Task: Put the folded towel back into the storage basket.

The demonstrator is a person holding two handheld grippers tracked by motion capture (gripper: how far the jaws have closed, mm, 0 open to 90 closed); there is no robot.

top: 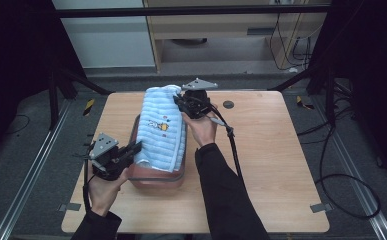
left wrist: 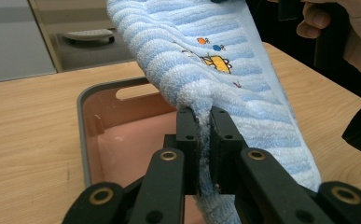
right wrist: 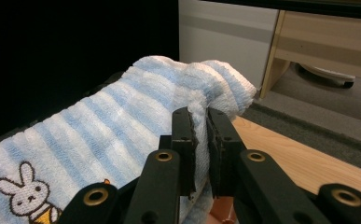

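Terrycloth, light blue with white stripes, is what I'm hauling around right now: a small towel (top: 160, 131) stretched out between my two claws, hanging over the pinkish-brown tub (top: 157, 179) that's sitting on the wooden table (top: 266, 160). My left gripper (top: 131, 150) is clamping the towel's edge at the tub's near end, jaws pinched tight on a fold of the fabric, and my right gripper (top: 181, 103) is doing the same thing past the tub's far end, biting a bunched-up corner. So I'd say I'm in the middle of carrying the towel into position over the tub, with the actual laying down not done yet. The cloth is sagging across the tub's rim, and in the left gripper view the tub's inside is looking bare beneath it. For the next move I'm guessing both hands need to come down together and keep the towel taut so it's going in flat instead of slumping over one side, and only then let go. The towel itself is looking soft and thick, ribbed with stripes, with a little embroidered bunny and a yellow vehicle stitched near the middle. It's floppy stuff, so it's probably going to crumple wherever I'm slackening off first.
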